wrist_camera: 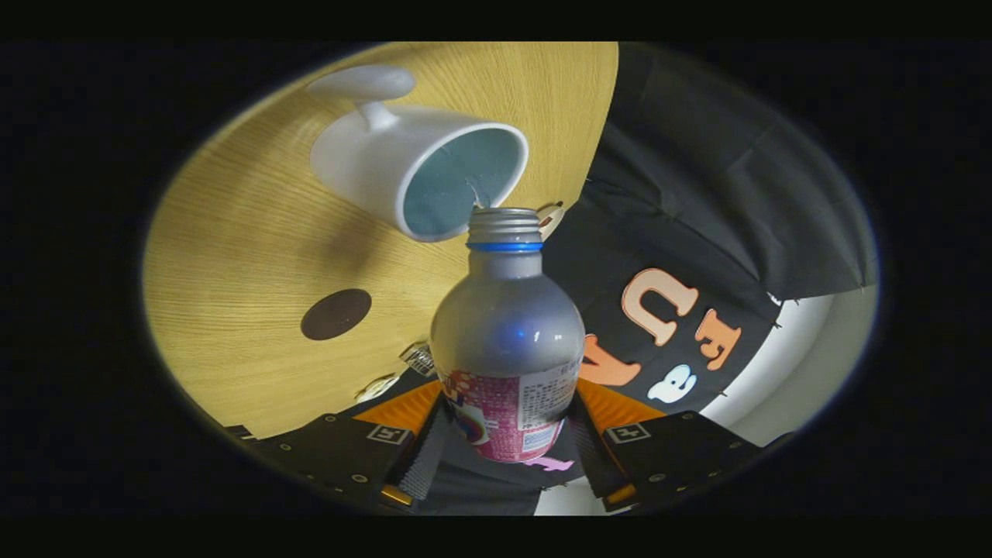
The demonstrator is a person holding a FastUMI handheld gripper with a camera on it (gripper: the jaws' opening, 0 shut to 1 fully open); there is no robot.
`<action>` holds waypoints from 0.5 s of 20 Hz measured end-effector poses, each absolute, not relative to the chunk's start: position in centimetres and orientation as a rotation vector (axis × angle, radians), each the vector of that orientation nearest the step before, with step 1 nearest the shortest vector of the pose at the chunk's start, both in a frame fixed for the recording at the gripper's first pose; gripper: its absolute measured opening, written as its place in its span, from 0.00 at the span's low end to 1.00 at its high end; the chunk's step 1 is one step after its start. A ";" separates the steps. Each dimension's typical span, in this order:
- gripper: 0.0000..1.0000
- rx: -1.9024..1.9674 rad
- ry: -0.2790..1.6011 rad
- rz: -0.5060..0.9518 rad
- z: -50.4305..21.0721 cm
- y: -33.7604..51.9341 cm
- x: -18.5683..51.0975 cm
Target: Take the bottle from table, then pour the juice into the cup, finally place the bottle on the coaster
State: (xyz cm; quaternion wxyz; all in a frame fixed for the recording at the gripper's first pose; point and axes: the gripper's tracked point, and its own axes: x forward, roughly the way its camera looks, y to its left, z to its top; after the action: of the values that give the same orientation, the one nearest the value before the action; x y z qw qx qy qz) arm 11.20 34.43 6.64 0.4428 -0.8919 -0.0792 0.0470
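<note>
Clearly the pour is the step in hand: the gripper (508, 434) has its two fingers pressed on either side of the bottle (507, 341), pinching it at the labelled lower body, and the whole view is rolled over, so the bottle is tipped with its open, threaded neck reaching to the rim of the cup (422, 167). The cup is white outside and pale blue inside, with its handle on the far side from the bottle. A thin, clear trickle seems to run from the bottle's mouth into the cup's opening, though it is small and hard to be sure of. To do this well, I judge the mouth should stay over the inside of the rim, not beyond it, and the tilt should grow slowly so the stream neither jumps the far wall nor dribbles down the neck. The grip sits low on a smooth, rounded body, so a firm, steady squeeze matters as the weight shifts.

On the wooden table (248, 256) the dark round coaster (335, 314) lies apart from the cup, nearer the fingers, with bare wood between them; nothing blocks the way to it. A few small tags or clips sit at the table's edge near the bottle, too small to identify
</note>
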 end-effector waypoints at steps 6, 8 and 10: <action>0.76 -2.177 -0.185 0.114 6.9 34.4 11.2; 0.76 -2.136 -0.169 0.129 6.6 34.1 11.4; 0.76 -2.095 -0.164 0.142 6.1 33.9 11.2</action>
State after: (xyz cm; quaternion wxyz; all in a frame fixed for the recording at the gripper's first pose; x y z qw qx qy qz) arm 11.21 33.93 6.14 0.4950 -0.8642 -0.0678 0.0588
